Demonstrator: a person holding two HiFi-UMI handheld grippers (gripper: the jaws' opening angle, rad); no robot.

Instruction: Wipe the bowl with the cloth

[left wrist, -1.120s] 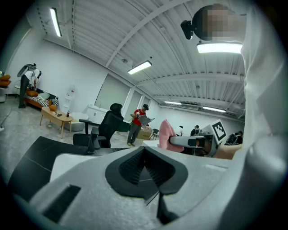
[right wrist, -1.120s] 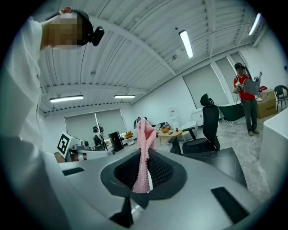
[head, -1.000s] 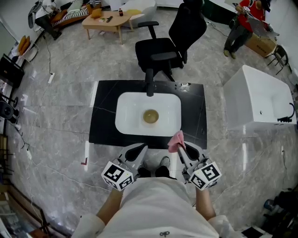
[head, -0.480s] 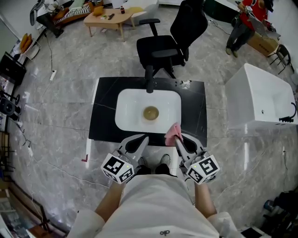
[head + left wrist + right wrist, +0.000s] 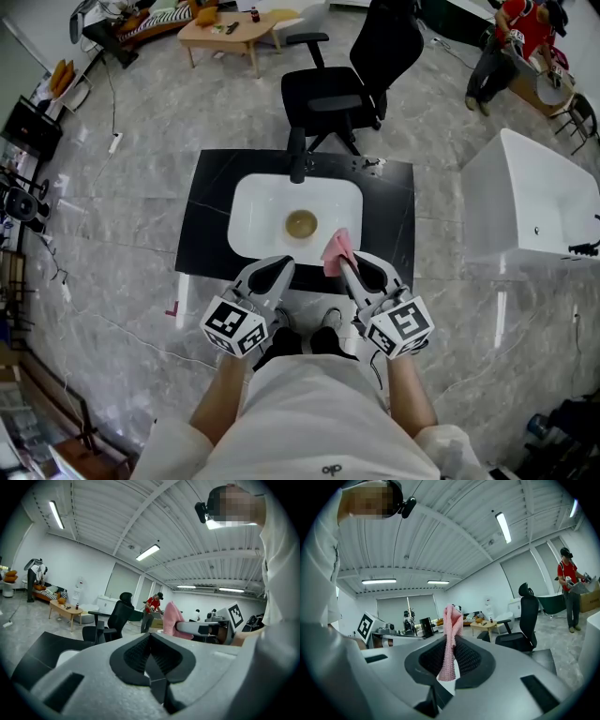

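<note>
closest in, at six o'clock of the head view, the person stands at the near edge of the black counter with a gripper in each hand. the left gripper has its jaws pressed together with nothing between them. the right gripper, at its three o'clock, is clamped on the pink cloth, which stands up out of the jaw tips in a loose fold. both tips sit about over the near rim of the white sink. just past them, at twelve o'clock, the bowl rests on the sink floor, apart from both grippers and the cloth. farther on, a dark tap stands at the sink's far rim, with an office chair beyond.

the step in hand looks like the approach: the cloth is gripped and wiping has not begun. next, i judge, the cloth must go down toward eleven o'clock into the bowl. the left gripper would likely need to open and steady the rim, since the bowl could slide.
</note>
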